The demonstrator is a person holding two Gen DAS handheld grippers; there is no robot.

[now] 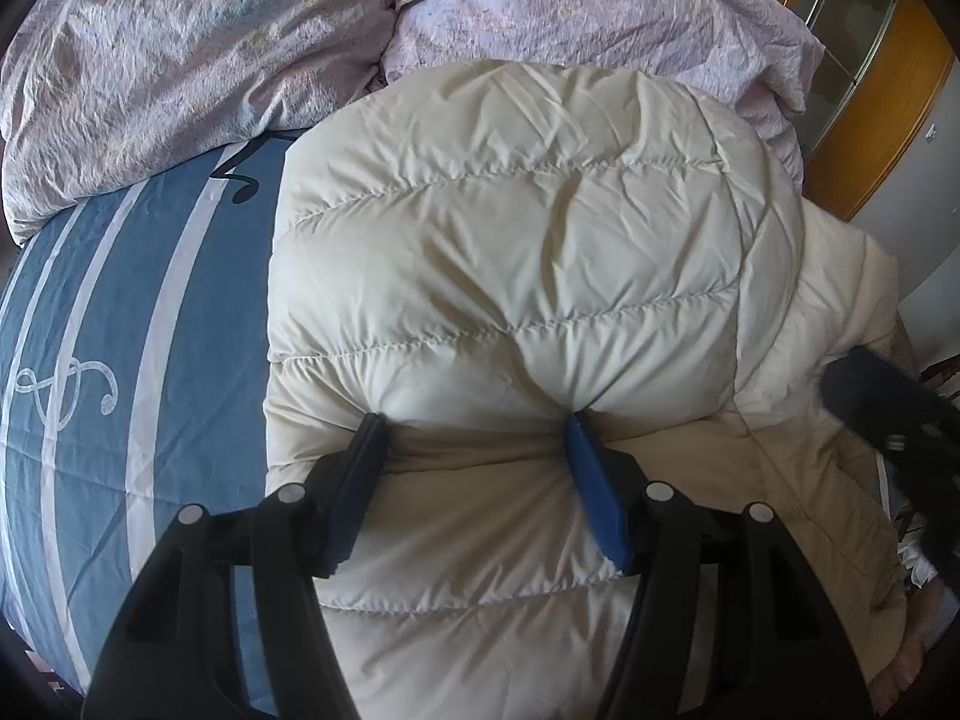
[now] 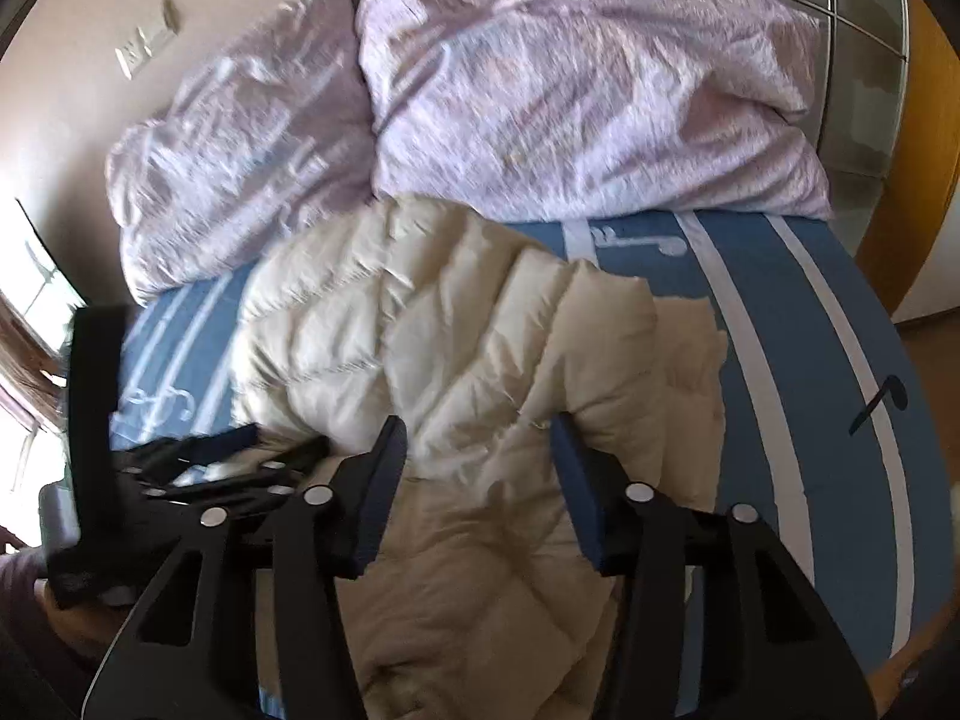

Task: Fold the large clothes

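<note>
A cream quilted down jacket lies on the blue striped bed sheet. My left gripper is open, its two fingers pressed into the jacket where a fold edge lies across it. In the right wrist view the jacket is bunched on the sheet. My right gripper is open, its fingers on either side of a raised puffy fold of the jacket. The left gripper shows at the left of that view; the right gripper shows blurred at the right of the left wrist view.
A crumpled lilac duvet is piled along the far side of the bed, also in the right wrist view. A wooden-framed wardrobe stands at the right. A wall with a switch plate is at the far left.
</note>
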